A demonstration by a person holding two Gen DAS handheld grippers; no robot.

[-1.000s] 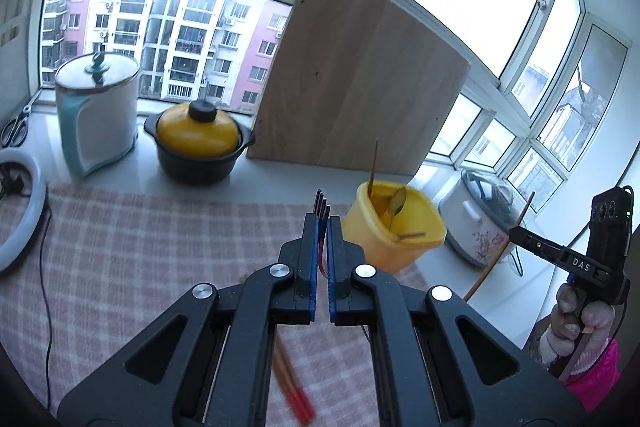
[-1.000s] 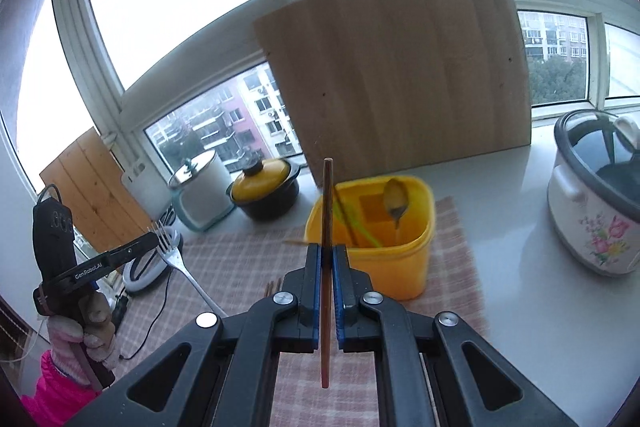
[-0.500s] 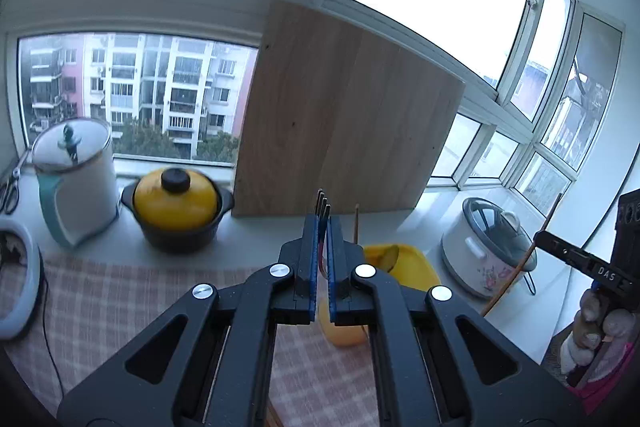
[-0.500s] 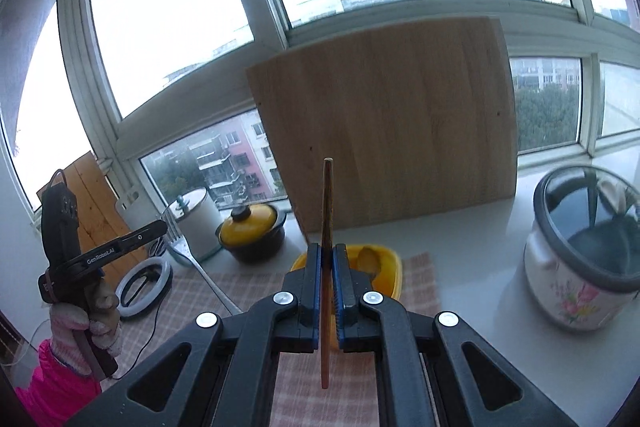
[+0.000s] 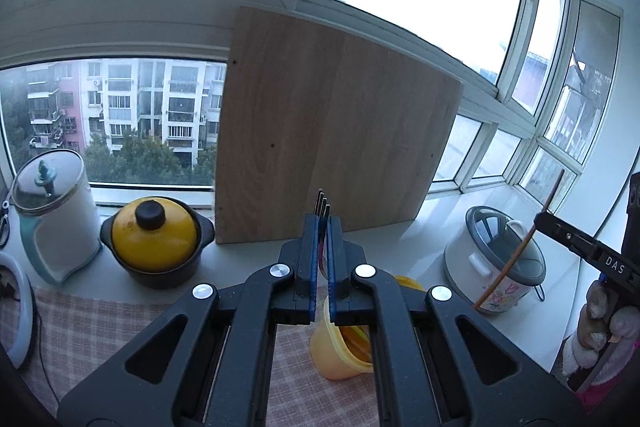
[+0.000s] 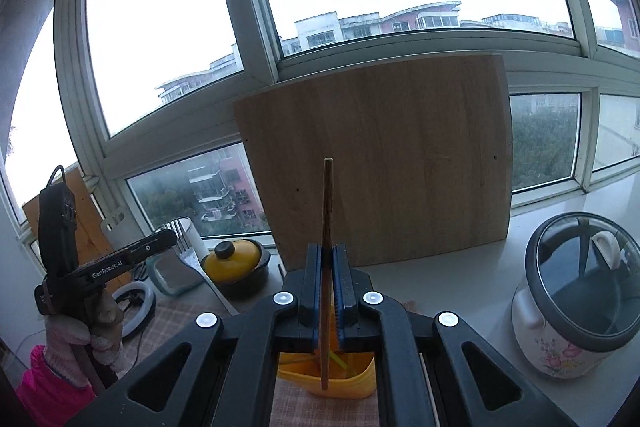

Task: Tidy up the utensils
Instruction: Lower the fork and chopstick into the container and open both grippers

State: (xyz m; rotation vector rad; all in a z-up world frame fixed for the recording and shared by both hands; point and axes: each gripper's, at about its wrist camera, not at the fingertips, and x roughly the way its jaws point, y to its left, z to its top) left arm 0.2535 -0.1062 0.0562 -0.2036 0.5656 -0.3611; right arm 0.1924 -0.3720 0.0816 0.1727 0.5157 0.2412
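Left claw pressed together on a fork, tines poking up past the blue pads, raised above the counter. From the right wrist view, same fork seen slanting down out of that claw, gripped by a gloved left hand.

Right claw pinching a wooden chopstick, held upright, upper end rising well above the pads, lower end hanging in front of a yellow utensil holder. Holder standing on the checked cloth, directly beneath both claws, other utensils inside, mostly hidden. From the left wrist view, holder partly covered by the claw frame, chopstick seen slanting at far right in the right claw.

Along the back edge of the counter: wooden board leaning against the window, yellow-lidded black pot to its left, white kettle beyond that. Floral rice cooker with glass lid near the right edge.
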